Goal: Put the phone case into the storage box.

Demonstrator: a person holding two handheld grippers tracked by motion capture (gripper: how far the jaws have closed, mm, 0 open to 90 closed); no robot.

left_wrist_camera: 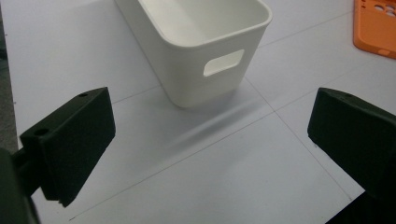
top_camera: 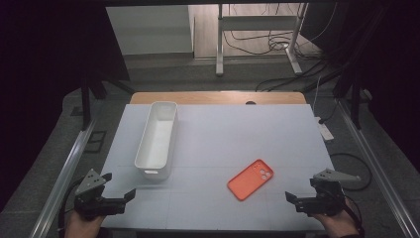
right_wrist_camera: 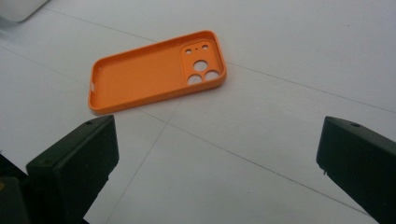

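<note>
The right hand-held gripper (top_camera: 300, 200) rests at the near right corner of the white worktop (top_camera: 223, 144), its two black jaws spread wide with nothing between them. The flat orange silicone phone case (top_camera: 250, 179) lies open side up on the worktop just to the left of and a little beyond this hand-held gripper, clear of both jaws. In the right gripper view the case (right_wrist_camera: 156, 72) sits ahead of the jaws and toward the left one, not centred in the gap.

The case's long axis runs on a diagonal in the high view, from near left to far right, with the camera cut-outs at the far right end. That diagonal is what the coming move appears to turn on: the spread jaws would have to close across the short width, so the hand would likely need to turn until the gap stands square to the long axis.

The left hand-held gripper (top_camera: 118, 195) sits at the near left corner, jaws likewise spread and empty. It faces the long white plastic bin with a handle slot (left_wrist_camera: 205, 51), which stands just beyond it, its length running near to far along the left part of the worktop. The case is well apart from this hand, across the worktop, so the right hand is plainly the nearer one for reaching it.
</note>
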